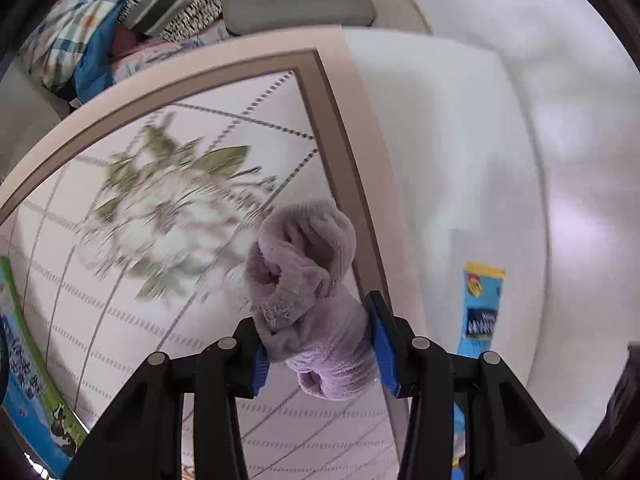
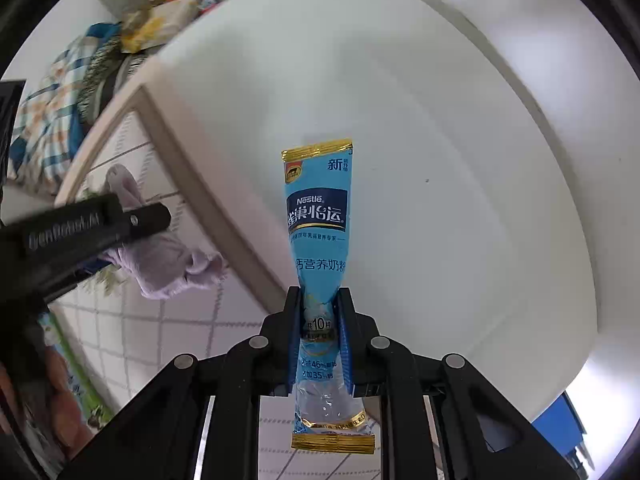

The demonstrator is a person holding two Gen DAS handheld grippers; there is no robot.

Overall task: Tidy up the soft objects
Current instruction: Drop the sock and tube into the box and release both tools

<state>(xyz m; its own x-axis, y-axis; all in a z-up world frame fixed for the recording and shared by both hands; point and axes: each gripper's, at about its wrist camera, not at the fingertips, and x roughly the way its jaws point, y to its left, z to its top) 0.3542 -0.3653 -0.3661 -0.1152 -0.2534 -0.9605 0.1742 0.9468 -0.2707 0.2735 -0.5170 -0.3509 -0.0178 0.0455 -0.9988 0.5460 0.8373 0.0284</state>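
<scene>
A fluffy lilac cloth [image 1: 308, 280], bunched and twisted, hangs between the blue pads of my left gripper [image 1: 316, 344], which is shut on it above a floral tablecloth [image 1: 160, 200]. In the right wrist view the same lilac cloth [image 2: 168, 264] droops under the black left gripper arm [image 2: 80, 228]. My right gripper [image 2: 320, 336] is shut on a blue and gold milk powder sachet [image 2: 318, 208], which is pinched at its lower half and stands up over a white tabletop [image 2: 460, 160]. From the left wrist view the sachet [image 1: 482, 304] shows at the right.
The tablecloth has a beige and brown border [image 1: 344, 128] beside the white surface [image 1: 460, 140]. A green and blue package [image 1: 28, 360] lies at the left edge. Pillows and bedding [image 1: 120, 8], a grey cushion [image 1: 296, 8] and small packets are piled at the back.
</scene>
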